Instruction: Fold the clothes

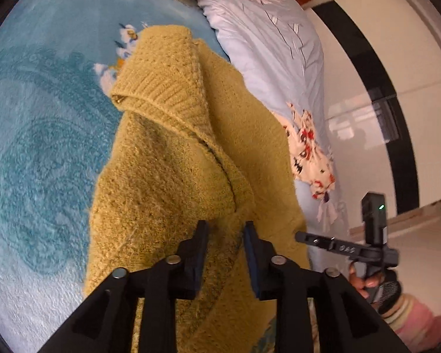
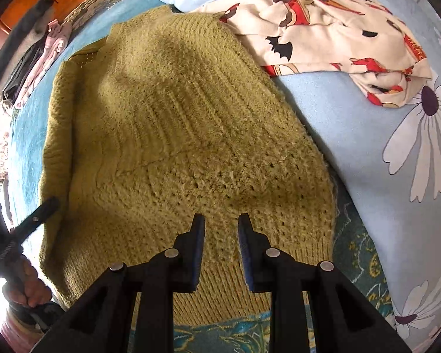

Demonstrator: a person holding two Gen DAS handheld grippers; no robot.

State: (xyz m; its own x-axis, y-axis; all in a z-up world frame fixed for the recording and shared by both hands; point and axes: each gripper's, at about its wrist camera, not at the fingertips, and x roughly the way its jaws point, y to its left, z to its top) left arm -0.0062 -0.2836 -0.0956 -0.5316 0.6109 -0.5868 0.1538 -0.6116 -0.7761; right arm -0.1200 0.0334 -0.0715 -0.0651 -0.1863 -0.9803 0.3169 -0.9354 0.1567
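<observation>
The left gripper (image 1: 225,229) hung low over the sweater (image 1: 173,158), its fingers parted by a moderate gap with knit showing between them; whether the pads pinched any wool could not be told. The right gripper (image 2: 222,223) hovered above the sweater's hem end, fingers likewise apart and gripping nothing, the ribbed hem lying under and behind the tips.

The sweater, mustard-yellow, lay on the teal blanket (image 1: 38,135) of a bed, with one edge against a pale blue quilt (image 1: 267,47).

The left wrist view showed a ribbed edge folded over the sweater's body near the far end, and a seam running back toward the fingers. It also caught the right gripper from the side, down at the right edge past the sweater, with a green light on its upright black unit and the right hand (image 1: 364,282) wrapped round the handle, a pink striped sleeve (image 1: 417,320) behind it.

The right wrist view gave the sweater's broad flat back instead, rib lines fanning out. It showed a white garment (image 2: 332,35) printed with red and black figures crumpled on the quilt just past the sweater, a heap of clothes (image 2: 44,56) at the far left, and the left hand (image 2: 26,288) gripping its handle at the lower left.
</observation>
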